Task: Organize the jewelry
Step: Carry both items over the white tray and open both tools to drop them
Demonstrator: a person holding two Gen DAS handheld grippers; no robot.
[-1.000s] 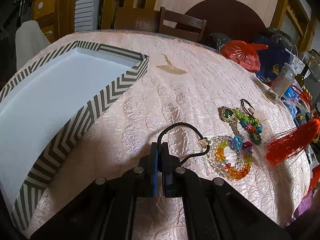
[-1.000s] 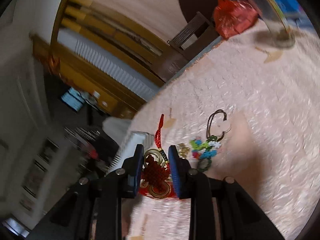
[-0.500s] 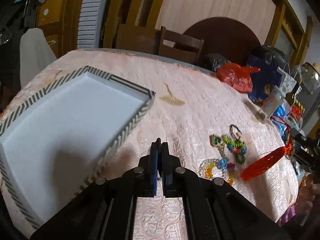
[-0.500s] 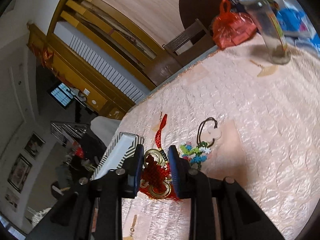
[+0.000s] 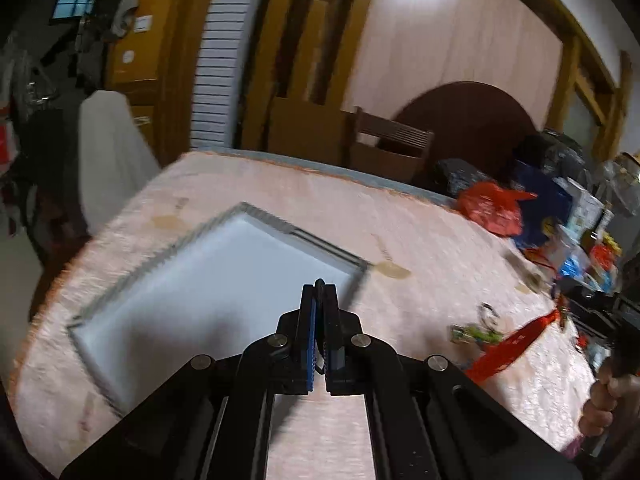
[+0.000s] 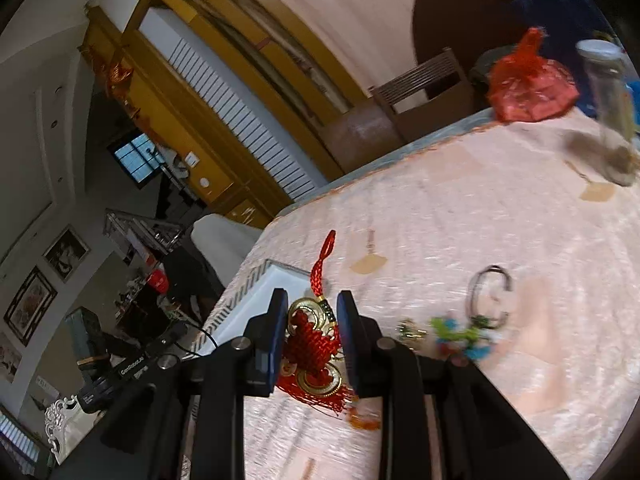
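Note:
My left gripper (image 5: 319, 292) is shut on a black cord bracelet (image 5: 319, 282), of which only a bit shows at the fingertips, held above the white tray with a chevron rim (image 5: 256, 216). My right gripper (image 6: 312, 312) is shut on a red Chinese knot ornament with gold rings (image 6: 310, 346); its red tassel (image 5: 508, 344) shows in the left wrist view. A colourful beaded piece (image 6: 460, 334) with a dark cord loop (image 6: 490, 292) lies on the pink tablecloth; it also shows in the left wrist view (image 5: 476, 332). The tray corner (image 6: 260, 284) shows beyond the right gripper.
A red plastic bag (image 5: 490, 208), a dark blue bag (image 5: 540, 196) and small clutter (image 5: 580, 260) sit at the table's right side. A glass jar (image 6: 612, 112) stands at the far right. A wooden chair (image 5: 390, 140) stands behind the table.
My left gripper has lifted the black cord bracelet off the cloth and moved left, up over the tray. My right gripper keeps the red knot and has shifted slightly.

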